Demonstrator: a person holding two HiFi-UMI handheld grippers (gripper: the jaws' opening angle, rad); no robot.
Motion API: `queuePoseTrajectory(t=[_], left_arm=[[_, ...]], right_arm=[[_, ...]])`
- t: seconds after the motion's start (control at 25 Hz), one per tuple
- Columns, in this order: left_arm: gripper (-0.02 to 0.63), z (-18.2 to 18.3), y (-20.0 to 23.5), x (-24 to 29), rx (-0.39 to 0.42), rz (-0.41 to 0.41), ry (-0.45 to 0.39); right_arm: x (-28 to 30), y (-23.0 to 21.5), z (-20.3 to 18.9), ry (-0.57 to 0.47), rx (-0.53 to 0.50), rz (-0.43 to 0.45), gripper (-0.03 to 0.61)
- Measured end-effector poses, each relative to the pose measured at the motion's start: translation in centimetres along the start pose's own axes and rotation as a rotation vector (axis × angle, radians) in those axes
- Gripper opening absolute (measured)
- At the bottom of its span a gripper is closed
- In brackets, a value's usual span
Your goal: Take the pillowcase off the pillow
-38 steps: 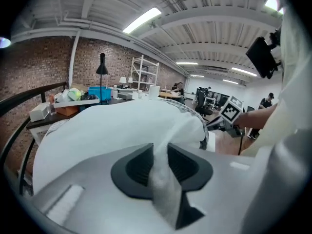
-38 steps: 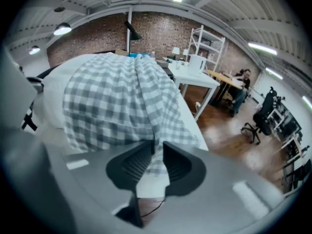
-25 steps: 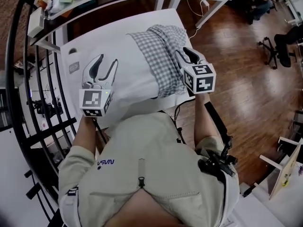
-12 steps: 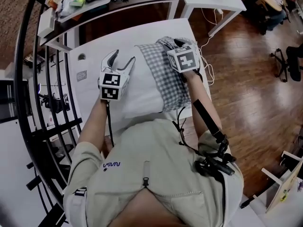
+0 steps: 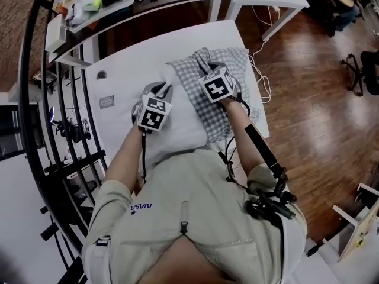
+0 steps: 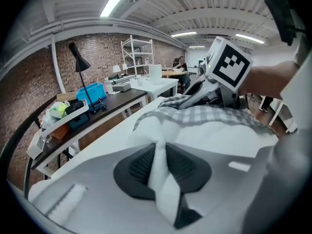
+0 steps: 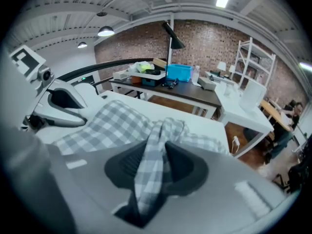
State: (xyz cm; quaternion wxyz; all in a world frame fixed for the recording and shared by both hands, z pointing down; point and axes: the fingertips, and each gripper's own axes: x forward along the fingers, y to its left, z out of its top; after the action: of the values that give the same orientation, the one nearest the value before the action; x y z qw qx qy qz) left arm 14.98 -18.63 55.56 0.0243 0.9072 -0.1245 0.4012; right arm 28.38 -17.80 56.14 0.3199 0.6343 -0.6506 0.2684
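Step judged in hand: grips taken, stripping pull about to start.

Use the white worktop (image 5: 118, 70) as a sliding bed. Anchor the pillow (image 5: 183, 126) toward 9 o'clock and draw the pillowcase (image 5: 220, 118) off toward 3 o'clock, along the pillow and low to the surface, not upward. Pull steadily. Expect cloth to bunch at the covered end, so stop and re-grip deeper rather than yank. Mind the worktop edge close by at 3 o'clock.

Note the left gripper (image 6: 160, 162): jaws just closed, now clamped on a thin pinched ridge of white pillow cloth, probably not on the filling. Judged likely to slip under load. Note the right gripper (image 7: 153, 162), at 3 o'clock of the left one: jaws just closed, now clamped on a narrow fold of checked cloth. Same caution there, plus a risk of dragging the whole pillow if the anchor gives.

Pillow found lying across the worktop, close in front of the person. White, soft and bare over the 9 o'clock part. Pillowcase grey-and-white checked, thin and limp, already partly off: covering only the 3 o'clock part, rumpled into a heap at 12 to 1 o'clock of the right gripper. Pinched folds seen standing up between dark ribbed pads, each slightly twisted.
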Motion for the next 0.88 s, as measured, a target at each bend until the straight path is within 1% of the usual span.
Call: queuePoseTrajectory(t=[0.12,0.16,0.32,0.44,0.52,0.6,0.72,0.8,0.88], left_arm=[[0.043,0.9,-0.2,-1.6,0.016,0.012,-0.047],[0.038,1.7,-0.1,-2.8,0.012,0.013,-0.073],[0.034,4.1,-0.6,-8.3,0.017,0.031,-0.184],[0.034,5.2,-1.2,-12.4,0.014,0.035,-0.267],[0.034,5.4,-1.4,-14.5,-0.004,0.032,-0.310],[0.034,5.0,-1.7,-15.9,-0.019,0.026,-0.330],[0.027,3.6,-1.5,-16.2,-0.038,0.029,-0.329],[0.023,1.9,-0.5,-15.0,-0.067,0.044,-0.304],[0.021,-0.5,1.0,-12.2,-0.101,0.057,-0.261]], right_arm=[[-1.5,-1.1,1.0,-0.053,0.008,-0.061,0.032],[-2.3,-1.7,1.5,-0.078,0.024,-0.085,0.024],[-5.8,-4.8,2.8,-0.181,0.097,-0.206,0.015],[-8.2,-7.4,2.5,-0.235,0.158,-0.287,0.015],[-9.7,-9.0,2.1,-0.254,0.188,-0.336,0.015],[-10.6,-10.3,1.3,-0.253,0.212,-0.379,0.014],[-10.3,-11.6,-0.7,-0.215,0.249,-0.417,0.014],[-8.9,-12.0,-2.7,-0.163,0.277,-0.427,0.014],[-6.7,-12.0,-5.9,-0.074,0.326,-0.422,0.014]])
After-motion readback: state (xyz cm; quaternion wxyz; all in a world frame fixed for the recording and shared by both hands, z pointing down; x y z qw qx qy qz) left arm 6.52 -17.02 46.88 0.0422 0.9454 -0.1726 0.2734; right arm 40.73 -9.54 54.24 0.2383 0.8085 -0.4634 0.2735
